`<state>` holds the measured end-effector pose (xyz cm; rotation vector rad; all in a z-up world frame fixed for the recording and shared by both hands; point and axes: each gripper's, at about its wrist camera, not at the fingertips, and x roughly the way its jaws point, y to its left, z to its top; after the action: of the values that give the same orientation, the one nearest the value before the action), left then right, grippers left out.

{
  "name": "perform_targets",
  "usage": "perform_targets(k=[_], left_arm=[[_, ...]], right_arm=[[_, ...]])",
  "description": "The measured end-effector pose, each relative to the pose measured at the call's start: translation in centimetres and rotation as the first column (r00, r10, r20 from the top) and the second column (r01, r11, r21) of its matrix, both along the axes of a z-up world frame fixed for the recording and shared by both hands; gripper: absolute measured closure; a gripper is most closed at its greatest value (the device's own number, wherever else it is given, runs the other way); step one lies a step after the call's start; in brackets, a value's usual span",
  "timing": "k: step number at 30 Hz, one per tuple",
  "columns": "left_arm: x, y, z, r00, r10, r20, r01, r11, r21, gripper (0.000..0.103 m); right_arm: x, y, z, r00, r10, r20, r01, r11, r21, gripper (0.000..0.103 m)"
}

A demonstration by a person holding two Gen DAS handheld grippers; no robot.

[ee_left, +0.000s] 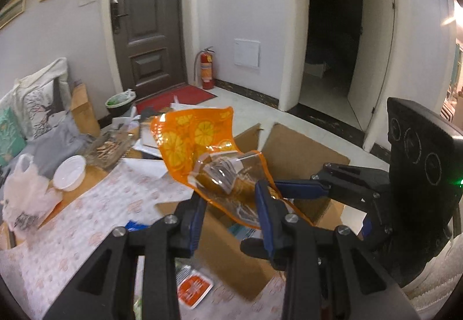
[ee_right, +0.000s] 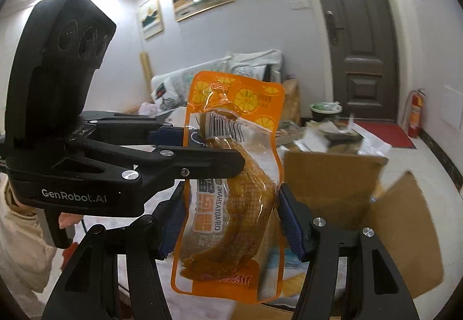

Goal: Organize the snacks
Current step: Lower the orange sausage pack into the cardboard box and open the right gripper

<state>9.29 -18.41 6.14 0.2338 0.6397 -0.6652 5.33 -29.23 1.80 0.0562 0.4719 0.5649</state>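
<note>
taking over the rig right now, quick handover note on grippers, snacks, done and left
Left gripper: shut on the orange snack packet.
Right gripper: fingers close on the same packet's lower part.
Packet is held up above the open cardboard box.
Red snack pack lies on the table, unsorted.
Done: packet picked up.
Left: place it, then sort the rest.

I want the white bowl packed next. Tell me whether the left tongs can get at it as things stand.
Probably not yet: the left tongs are shut on the orange snack packet, which the right tongs also grip. The white bowl itself sits uncovered on the table.
</note>
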Motion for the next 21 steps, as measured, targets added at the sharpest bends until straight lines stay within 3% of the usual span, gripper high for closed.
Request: perform_targets(k=[12,21], left_arm=[[4.1,-6.2,-5.1,0.992,-0.055,-0.114,0.056,0.998,0.009,0.070],[5.0,-7.1,-6.5,0.992,-0.030,-0.123,0.038,0.997,0.061,0.070]], right_arm=[[1.3,-6.3,-3.9,0.993,-0.100,-0.068,0.099,0.995,-0.017,0.045],[1.3,-6.0,-4.3,0.991,-0.123,-0.054,0.119,0.990,-0.078,0.043]])
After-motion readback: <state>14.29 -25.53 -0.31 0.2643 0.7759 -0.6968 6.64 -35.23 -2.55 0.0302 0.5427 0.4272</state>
